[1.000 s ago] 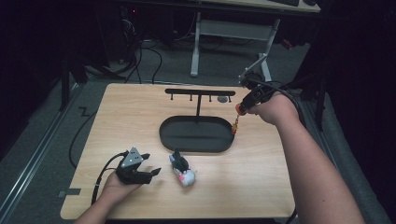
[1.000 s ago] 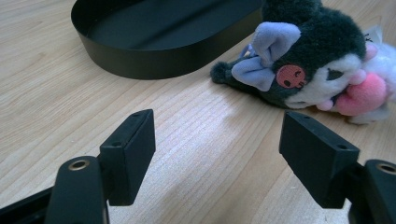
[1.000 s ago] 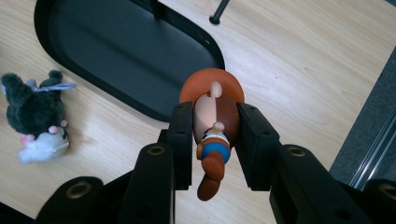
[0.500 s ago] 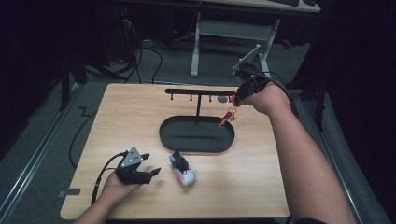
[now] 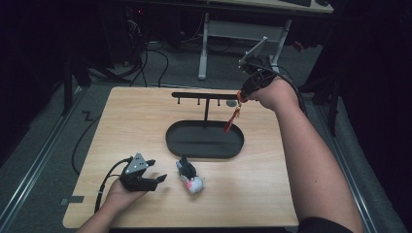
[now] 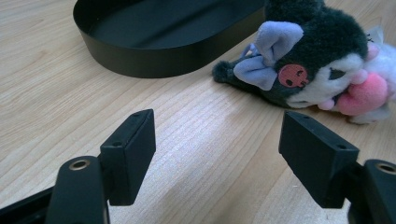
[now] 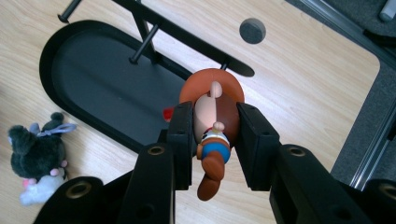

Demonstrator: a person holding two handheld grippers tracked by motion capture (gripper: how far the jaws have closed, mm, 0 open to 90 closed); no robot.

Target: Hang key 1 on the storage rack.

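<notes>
Figurine (image 7: 212, 135): brown hat, blue-and-white striped shirt. Plush toy (image 6: 317, 60): black, white and pink, lilac bow. Tray (image 5: 204, 141): black. Desk (image 5: 291, 194): light wood grain.

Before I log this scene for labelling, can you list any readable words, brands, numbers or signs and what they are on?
No readable text anywhere.
Only sign: a pink skull emblem on the black plush toy with lilac ears.
Small brown-hatted figurine in the right hand-held gripper: no lettering visible.
</notes>
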